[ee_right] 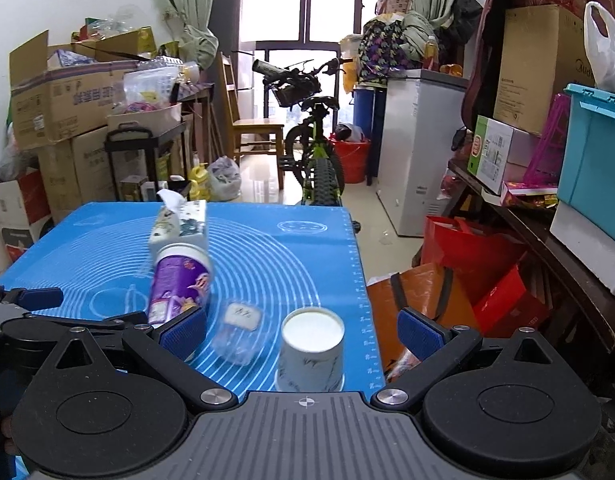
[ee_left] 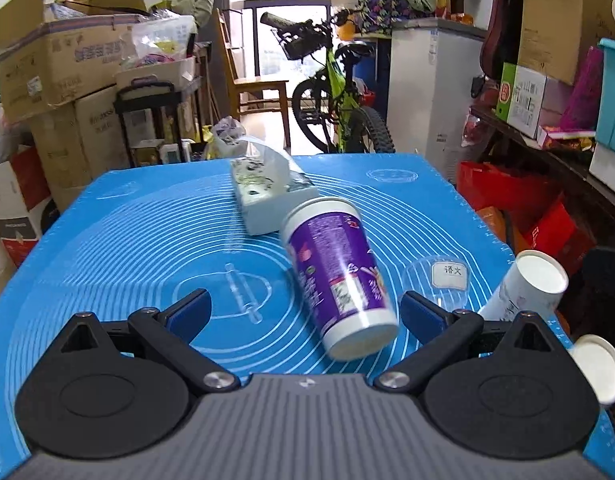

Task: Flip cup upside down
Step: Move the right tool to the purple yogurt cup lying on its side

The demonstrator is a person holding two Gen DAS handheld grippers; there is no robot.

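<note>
The left gripper (ee_left: 303,306) has its fingers spread wide around the purple cup (ee_left: 339,276), which tilts on the blue mat (ee_left: 127,240) with its narrow end nearest; closing squarely on mid-body should give a steady turn. The right gripper (ee_right: 303,328), also wide and empty, frames a white paper cup (ee_right: 311,354) standing base-up at the mat's right edge. A clear cup (ee_right: 237,334) lies between them, easily knocked. Farther off, the tissue box (ee_left: 267,196) crowds the purple cup's wide end.

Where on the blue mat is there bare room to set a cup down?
Bare mat lies left of the tissue box and purple cup, and the far right corner behind them is free. The near right edge is crowded: clear labelled cup and white cup stand close together.
</note>
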